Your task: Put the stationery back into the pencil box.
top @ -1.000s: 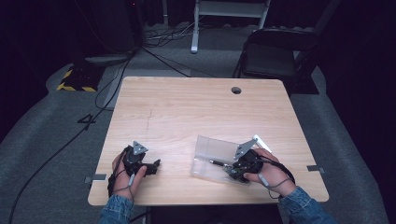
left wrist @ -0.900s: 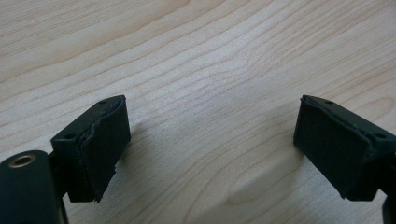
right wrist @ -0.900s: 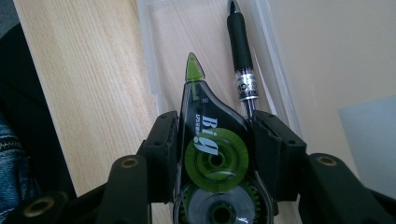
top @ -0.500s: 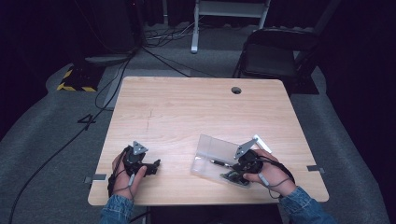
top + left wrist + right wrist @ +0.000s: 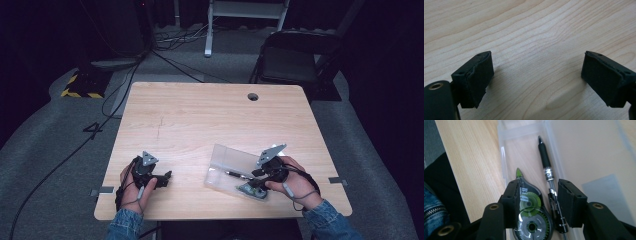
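A clear plastic case (image 5: 225, 162) lies open on the wooden table (image 5: 210, 120) at the front right. In it lie a black pen (image 5: 545, 157) and a green-and-clear correction tape dispenser (image 5: 530, 205). My right gripper (image 5: 539, 183) hangs low over them with its jaws part-way apart. The left jaw overlaps the dispenser's edge and the right jaw stands just past the pen. In the high view the right gripper (image 5: 256, 180) sits at the case's near corner, above the dispenser (image 5: 252, 191). My left gripper (image 5: 167, 176) rests at the front left, open (image 5: 537, 72) over bare wood.
A round cable hole (image 5: 253, 96) sits near the table's far edge. Behind the table stand a black folding chair (image 5: 290, 60) and a white stand (image 5: 245, 15). Cables (image 5: 125, 95) run across the grey floor at the left.
My right gripper has shifted slightly down and toward the table's front edge over the case. The left gripper has stayed put.
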Demonstrator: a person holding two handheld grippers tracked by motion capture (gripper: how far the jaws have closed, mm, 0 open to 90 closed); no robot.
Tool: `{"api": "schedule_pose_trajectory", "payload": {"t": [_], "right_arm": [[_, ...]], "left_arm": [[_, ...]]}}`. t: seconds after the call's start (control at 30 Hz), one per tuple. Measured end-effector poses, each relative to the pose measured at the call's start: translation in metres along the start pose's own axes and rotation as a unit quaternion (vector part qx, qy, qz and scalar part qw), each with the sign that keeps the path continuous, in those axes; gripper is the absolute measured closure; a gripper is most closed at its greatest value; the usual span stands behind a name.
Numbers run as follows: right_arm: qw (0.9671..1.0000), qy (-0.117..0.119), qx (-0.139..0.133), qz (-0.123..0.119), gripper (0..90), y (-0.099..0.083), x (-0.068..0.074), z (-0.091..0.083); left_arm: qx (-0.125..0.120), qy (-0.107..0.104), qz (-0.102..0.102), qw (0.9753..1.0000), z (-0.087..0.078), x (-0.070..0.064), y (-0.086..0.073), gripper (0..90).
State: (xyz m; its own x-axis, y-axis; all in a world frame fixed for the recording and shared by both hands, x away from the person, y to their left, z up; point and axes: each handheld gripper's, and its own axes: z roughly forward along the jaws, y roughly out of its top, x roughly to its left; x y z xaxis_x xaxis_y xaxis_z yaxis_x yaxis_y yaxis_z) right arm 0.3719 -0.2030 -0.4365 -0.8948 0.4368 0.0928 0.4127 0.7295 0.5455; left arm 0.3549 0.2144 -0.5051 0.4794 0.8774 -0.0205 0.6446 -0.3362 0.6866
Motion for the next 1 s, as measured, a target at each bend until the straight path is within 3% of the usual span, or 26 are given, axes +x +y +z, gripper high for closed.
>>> {"api": "schedule_pose_trajectory", "payload": {"t": [0.4, 0.6, 0.7, 1.0], "right_arm": [[0.9967, -0.046, -0.062, 0.025, 52.8, -0.005, -0.013, -0.027], [0.9910, -0.081, -0.092, 0.055, 50.3, -0.012, -0.023, -0.042], [0.9897, -0.088, -0.094, 0.062, 50.3, -0.014, -0.026, -0.045], [0.9807, -0.134, -0.098, 0.103, 50.1, -0.026, -0.044, -0.052]], "left_arm": [[0.000, 0.000, 0.000, 1.0000, 0.000, 0.000, 0.000, 11.2], [0.000, -0.002, 0.001, 1.0000, 0.000, 0.000, 0.000, 11.0], [0.000, -0.002, 0.001, 1.0000, 0.000, 0.000, 0.000, 11.0], [0.001, -0.003, 0.001, 1.0000, 0.000, 0.000, 0.000, 10.9]]}}
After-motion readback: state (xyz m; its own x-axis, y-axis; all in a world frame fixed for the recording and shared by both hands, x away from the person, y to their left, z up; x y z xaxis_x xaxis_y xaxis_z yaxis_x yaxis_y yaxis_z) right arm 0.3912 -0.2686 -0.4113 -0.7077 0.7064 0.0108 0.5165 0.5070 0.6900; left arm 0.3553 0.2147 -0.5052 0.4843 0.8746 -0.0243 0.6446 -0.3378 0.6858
